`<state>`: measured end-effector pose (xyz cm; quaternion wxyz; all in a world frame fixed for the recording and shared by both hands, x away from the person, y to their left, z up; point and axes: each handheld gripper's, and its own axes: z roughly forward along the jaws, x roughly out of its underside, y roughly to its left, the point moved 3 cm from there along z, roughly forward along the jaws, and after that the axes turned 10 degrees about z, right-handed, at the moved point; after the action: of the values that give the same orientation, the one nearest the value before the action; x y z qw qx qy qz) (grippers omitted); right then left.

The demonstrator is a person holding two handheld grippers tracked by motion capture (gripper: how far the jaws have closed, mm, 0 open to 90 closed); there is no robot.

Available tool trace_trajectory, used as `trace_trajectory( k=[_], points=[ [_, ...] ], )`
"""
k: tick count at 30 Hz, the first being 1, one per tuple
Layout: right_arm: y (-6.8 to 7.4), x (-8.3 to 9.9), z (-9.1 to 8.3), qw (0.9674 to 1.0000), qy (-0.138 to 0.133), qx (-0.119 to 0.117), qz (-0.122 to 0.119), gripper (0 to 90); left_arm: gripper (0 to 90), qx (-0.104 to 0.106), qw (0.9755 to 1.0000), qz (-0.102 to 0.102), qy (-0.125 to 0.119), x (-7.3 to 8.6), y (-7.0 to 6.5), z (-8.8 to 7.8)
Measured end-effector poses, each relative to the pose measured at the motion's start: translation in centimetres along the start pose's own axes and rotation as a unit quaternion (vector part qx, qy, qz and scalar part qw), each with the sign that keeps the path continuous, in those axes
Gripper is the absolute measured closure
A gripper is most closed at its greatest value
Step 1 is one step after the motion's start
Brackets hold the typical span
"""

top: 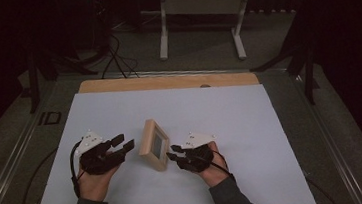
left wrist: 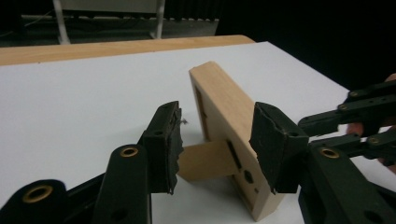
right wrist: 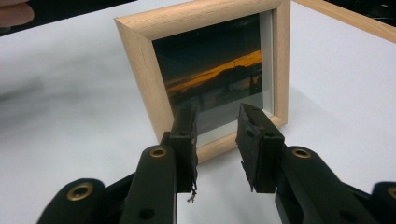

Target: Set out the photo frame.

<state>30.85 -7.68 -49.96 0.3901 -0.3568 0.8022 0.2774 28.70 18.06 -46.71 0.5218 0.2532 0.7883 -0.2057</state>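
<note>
Scene: a small square light-wood picture frame (top: 154,144) stands upright near the middle of the white sheet covering the table (top: 251,120), between the two hands.
Frame support: a flat wooden easel leg (left wrist: 205,161) sticks out from the frame's back and rests on the sheet.
Left gripper (top: 125,142): jaws spread, just beside the frame's back; in the left gripper view the easel leg lies in the gap between them, and no pad presses on it.
Right gripper (top: 173,153): jaws parted, hovering just in front of the frame's lower edge, pinching nothing.
Step in hand: by the look of it, standing the frame on its leg and letting go.
Doing it well: the left jaws should draw straight back along the leg without brushing it, since a nudge there could fold the leg or tip the frame; the right gripper is best kept close to the front as a guard until the frame stands alone.
Left gripper view adds: the frame's back, with its leg, a slot and small holes.
Right gripper view adds: the glazed front, a dark sunset photograph (right wrist: 215,84) with an orange streak.
High view adds: both grippers flanking the frame, and the bare wooden table edge (top: 167,81) beyond the sheet.
</note>
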Motion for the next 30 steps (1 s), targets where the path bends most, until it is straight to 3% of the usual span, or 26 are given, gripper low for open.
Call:
trace_trajectory(
  k=[6,12,21,30],
  points=[
    [-0.1,0.0,0.0,1.0000,0.000,0.001,0.000,67.8,44.9,0.008,0.9999,0.002,-0.008,-0.5,-0.8,0.0],
    [-0.3,0.0,-0.1,1.0000,0.000,0.004,0.003,67.6,34.8,0.014,0.9999,0.006,0.002,-0.6,-1.6,0.6],
    [-0.6,0.0,-0.4,0.9999,-0.003,0.008,0.008,67.2,31.8,0.022,0.9993,0.018,0.024,-0.2,-3.3,2.2],
    [-0.8,0.0,-0.6,0.9999,-0.006,0.010,0.011,66.7,30.3,0.016,0.9986,0.021,0.047,0.5,-3.8,3.4]
  ],
)
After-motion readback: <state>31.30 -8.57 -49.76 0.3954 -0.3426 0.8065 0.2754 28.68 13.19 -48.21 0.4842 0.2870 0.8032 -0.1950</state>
